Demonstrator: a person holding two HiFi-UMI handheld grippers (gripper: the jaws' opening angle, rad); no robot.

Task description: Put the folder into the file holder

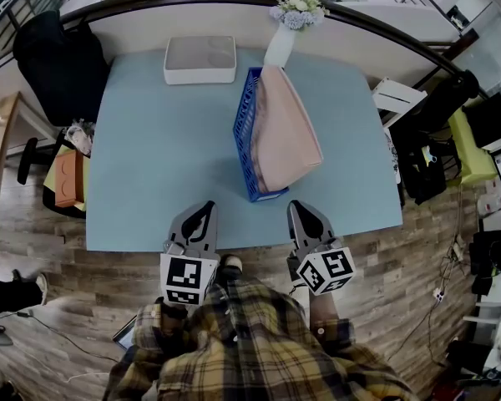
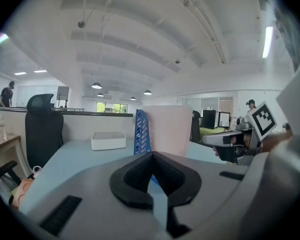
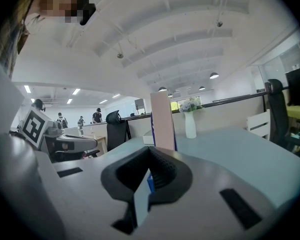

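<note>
My left claw (image 1: 206, 206) and right claw (image 1: 297, 206) are pinched together, empty; the folder (image 1: 285, 132) leans in the file holder (image 1: 244, 130) just ahead between them, so I'd pull back without bumping it.

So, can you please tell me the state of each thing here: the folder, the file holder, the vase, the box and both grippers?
Folder: stands inside the file holder, sticking up above it.
File holder: upright on the table, holding the folder.
Vase: upright, with flowers in it.
White box: flat on the table, apart from the file holder.
Left gripper: shut, empty.
Right gripper: shut, empty.
</note>
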